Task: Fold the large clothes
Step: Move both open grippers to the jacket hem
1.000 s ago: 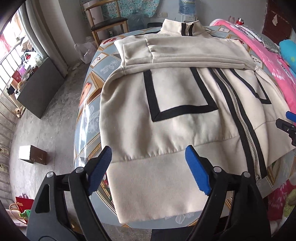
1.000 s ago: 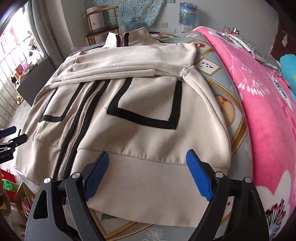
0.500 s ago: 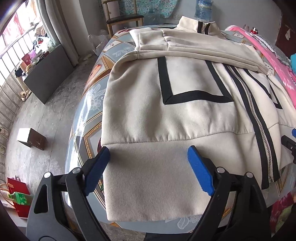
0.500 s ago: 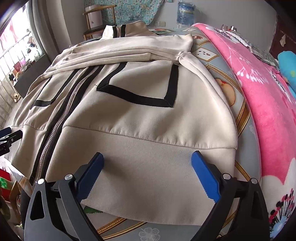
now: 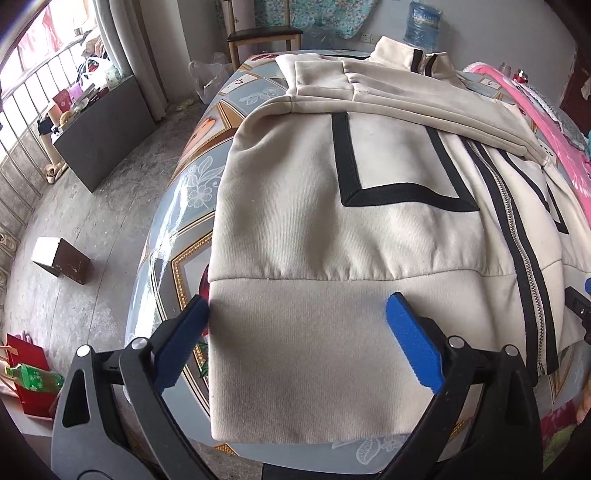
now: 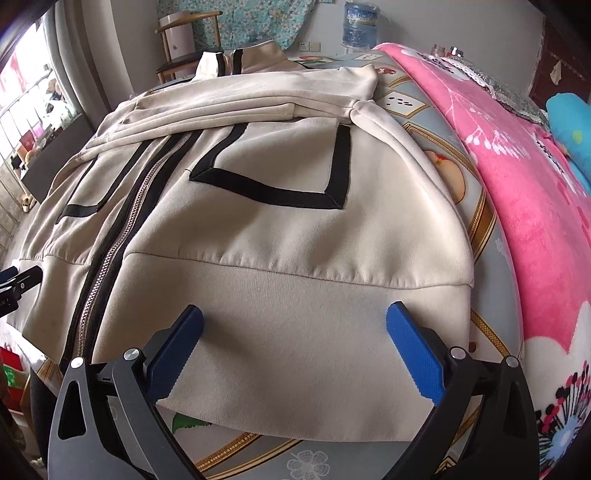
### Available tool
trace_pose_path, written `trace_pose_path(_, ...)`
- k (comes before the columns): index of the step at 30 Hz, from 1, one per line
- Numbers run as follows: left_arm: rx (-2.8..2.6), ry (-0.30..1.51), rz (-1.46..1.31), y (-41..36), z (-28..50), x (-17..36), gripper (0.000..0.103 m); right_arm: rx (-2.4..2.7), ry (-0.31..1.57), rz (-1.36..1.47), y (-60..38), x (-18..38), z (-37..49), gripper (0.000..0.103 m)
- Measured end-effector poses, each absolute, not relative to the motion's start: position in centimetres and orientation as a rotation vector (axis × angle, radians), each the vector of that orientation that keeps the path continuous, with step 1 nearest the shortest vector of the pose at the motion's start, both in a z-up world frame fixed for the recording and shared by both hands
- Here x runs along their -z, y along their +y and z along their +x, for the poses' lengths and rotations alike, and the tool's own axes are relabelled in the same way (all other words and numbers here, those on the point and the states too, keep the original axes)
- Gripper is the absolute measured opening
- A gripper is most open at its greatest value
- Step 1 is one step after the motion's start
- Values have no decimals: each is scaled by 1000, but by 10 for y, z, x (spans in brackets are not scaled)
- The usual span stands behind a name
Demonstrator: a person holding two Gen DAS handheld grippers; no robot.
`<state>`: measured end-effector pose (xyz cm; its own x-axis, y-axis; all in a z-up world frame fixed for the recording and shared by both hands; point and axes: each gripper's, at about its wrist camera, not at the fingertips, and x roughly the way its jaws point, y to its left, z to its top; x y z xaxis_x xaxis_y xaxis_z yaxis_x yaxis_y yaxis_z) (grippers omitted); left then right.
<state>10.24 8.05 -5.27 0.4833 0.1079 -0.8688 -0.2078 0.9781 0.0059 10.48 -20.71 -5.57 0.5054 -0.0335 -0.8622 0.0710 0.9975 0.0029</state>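
between the spread blue pads of the left gripper (image 5: 297, 314) lies the ribbed hem of the cream jacket (image 5: 369, 177), flat on the table (image 5: 192, 184); the right gripper (image 6: 294, 323) gapes wide over the hem's other corner, gripping nothing.

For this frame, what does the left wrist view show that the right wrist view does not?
Only the left wrist view: a brown box on the concrete floor, a green bottle in a red bag, and the jacket's left hem corner. Only the right wrist view: the pink blanket and a blue plush toy. Both share the cream jacket, its zipper, the water jug, and open tongs, left and right, over the hem band.
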Motion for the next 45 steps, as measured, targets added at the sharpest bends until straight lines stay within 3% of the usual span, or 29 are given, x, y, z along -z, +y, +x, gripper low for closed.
trace_pose_path(45, -204, 1078, -167, 87, 104, 56, 97, 50, 1047, 36, -207, 55, 102, 97)
